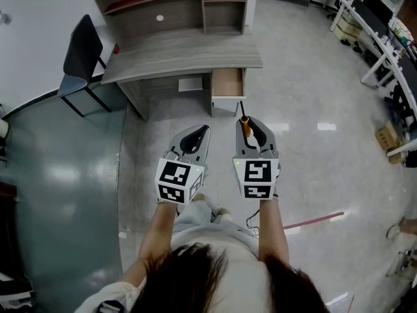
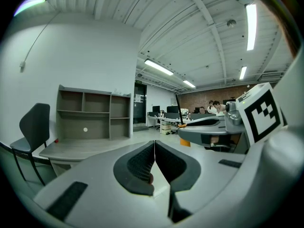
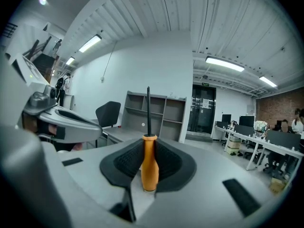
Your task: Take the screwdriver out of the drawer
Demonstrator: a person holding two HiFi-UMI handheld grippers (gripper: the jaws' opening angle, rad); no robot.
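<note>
Screwdriver (image 3: 149,165): out of the drawer (image 1: 227,83), well in front of it.
Right gripper (image 1: 253,128): squeezing its orange handle.
Left gripper (image 2: 155,151): closed, nothing inside.
Do it well: squeeze tight, so it cannot slip.

The right gripper (image 3: 148,144) hides part of the screwdriver (image 3: 149,170) handle.

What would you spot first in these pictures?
The orange-handled screwdriver, clamped in the right gripper with its dark shaft pointing forward. Ahead, the drawer under the desk stands open. The left gripper is shut and empty.
</note>
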